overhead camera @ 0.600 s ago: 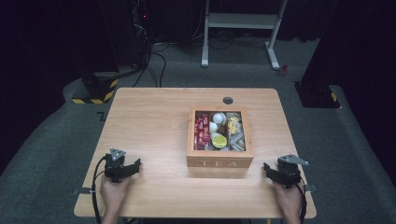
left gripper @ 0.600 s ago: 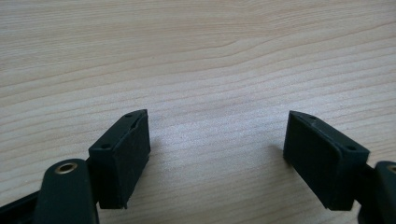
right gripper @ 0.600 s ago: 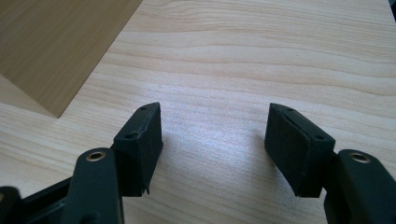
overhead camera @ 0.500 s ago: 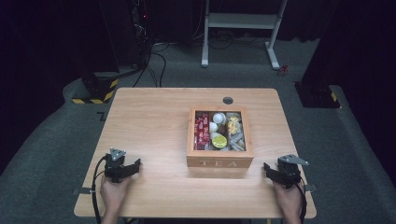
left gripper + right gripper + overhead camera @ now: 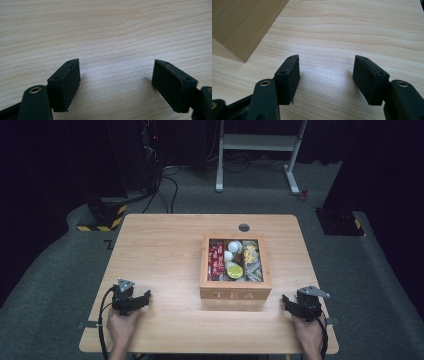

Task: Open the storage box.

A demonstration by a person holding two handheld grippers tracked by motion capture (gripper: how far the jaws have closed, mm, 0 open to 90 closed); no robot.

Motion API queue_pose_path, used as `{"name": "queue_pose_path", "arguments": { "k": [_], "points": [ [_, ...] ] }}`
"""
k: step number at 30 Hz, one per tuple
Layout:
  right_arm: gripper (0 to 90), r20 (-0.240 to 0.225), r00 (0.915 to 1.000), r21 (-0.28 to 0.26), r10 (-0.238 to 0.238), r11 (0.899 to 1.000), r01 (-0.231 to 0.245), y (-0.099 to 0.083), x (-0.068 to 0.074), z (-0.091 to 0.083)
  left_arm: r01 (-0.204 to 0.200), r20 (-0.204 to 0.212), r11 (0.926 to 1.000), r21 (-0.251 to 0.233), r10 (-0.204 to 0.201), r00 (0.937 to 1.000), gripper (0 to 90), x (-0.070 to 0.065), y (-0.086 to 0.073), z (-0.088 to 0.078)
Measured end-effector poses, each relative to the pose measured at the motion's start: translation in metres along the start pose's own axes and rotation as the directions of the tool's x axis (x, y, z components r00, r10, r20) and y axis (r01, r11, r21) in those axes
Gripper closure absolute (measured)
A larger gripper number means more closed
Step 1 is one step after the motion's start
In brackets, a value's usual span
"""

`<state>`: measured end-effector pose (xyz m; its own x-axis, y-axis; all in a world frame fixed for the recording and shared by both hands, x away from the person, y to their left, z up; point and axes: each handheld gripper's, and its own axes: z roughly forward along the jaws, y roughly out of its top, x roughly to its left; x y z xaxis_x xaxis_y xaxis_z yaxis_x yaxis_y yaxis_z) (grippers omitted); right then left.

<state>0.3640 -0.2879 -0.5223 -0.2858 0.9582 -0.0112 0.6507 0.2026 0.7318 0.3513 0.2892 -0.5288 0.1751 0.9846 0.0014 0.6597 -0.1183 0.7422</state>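
Note:
A wooden tea box (image 5: 235, 289) marked TEA stands open at the middle of the table, with red sachets, small white cups and yellow packets inside. My left gripper (image 5: 145, 298) rests on the table near the front left, held by a hand, jaws pointing right toward the box. Its jaws stand open over bare wood (image 5: 116, 75). My right gripper (image 5: 285, 301) rests at the front right, just right of the box, jaws pointing left. It is open with nothing between its pads (image 5: 327, 75). The box's side wall (image 5: 244, 25) shows at the upper left of the right gripper view.
The light wooden table (image 5: 165, 245) has a round dark cable hole (image 5: 244, 227) behind the box. Beyond the table stand a white metal frame (image 5: 257, 145) and a black stand with yellow-black striped feet (image 5: 100, 217) on grey floor.

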Motion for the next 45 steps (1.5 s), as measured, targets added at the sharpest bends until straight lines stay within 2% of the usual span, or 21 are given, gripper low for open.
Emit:
{"name": "queue_pose_path", "arguments": {
  "k": [3, 7, 11, 14, 15, 19, 23, 31, 35, 45],
  "points": [
    [40.1, 0.008, 0.9999, -0.002, 0.010, 1.000, -0.010, -0.001, 0.002, -0.001, 0.001, 0.001, 1.0000, 0.000, -0.001, 1.0000, 23.1, 0.000, 0.000, 0.000],
    [46.3, 0.015, 0.9998, -0.008, 0.014, 1.000, -0.014, -0.002, 0.005, -0.003, -0.004, 0.004, 1.0000, -0.001, 0.004, 1.0000, 23.1, 0.000, 0.000, 0.000],
    [48.6, 0.010, 0.9999, -0.008, 0.007, 1.000, -0.007, -0.002, 0.009, -0.003, -0.005, 0.004, 1.0000, -0.001, 0.005, 1.0000, 23.1, 0.000, 0.000, 0.000],
    [51.5, -0.002, 1.0000, -0.011, -0.003, 1.000, 0.003, -0.003, 0.012, -0.004, -0.008, 0.005, 1.0000, 0.002, 0.008, 1.0000, 23.1, 0.000, 0.000, 0.000],
    [54.3, -0.024, 0.9997, -0.015, -0.004, 1.000, 0.004, -0.004, 0.015, -0.005, -0.008, 0.005, 1.0000, 0.002, 0.008, 1.0000, 23.1, 0.000, 0.000, 0.000],
    [58.3, -0.059, 0.9982, -0.025, -0.007, 1.000, 0.005, -0.006, 0.019, -0.008, -0.008, 0.005, 1.0000, 0.002, 0.008, 1.0000, 23.1, 0.000, 0.000, 0.000],
    [60.7, -0.064, 0.9976, -0.047, -0.024, 0.999, 0.021, -0.007, 0.025, -0.013, -0.008, 0.005, 1.0000, 0.002, 0.008, 1.0000, 23.1, 0.000, 0.000, 0.000],
    [66.8, -0.116, 0.9920, -0.065, -0.051, 0.997, 0.044, -0.007, 0.035, -0.021, -0.008, 0.005, 1.0000, 0.002, 0.008, 1.0000, 23.0, 0.000, 0.000, 0.000],
    [69.8, -0.132, 0.9879, -0.061, -0.081, 0.995, 0.074, -0.010, 0.041, -0.023, -0.008, 0.005, 1.0000, 0.002, 0.008, 1.0000, 23.0, 0.000, 0.000, 0.000],
    [76.6, -0.201, 0.9715, -0.062, -0.125, 0.991, 0.115, -0.011, 0.057, -0.025, -0.005, 0.005, 1.0000, -0.001, 0.005, 1.0000, 23.1, 0.000, 0.000, 0.000]
  ]
}}
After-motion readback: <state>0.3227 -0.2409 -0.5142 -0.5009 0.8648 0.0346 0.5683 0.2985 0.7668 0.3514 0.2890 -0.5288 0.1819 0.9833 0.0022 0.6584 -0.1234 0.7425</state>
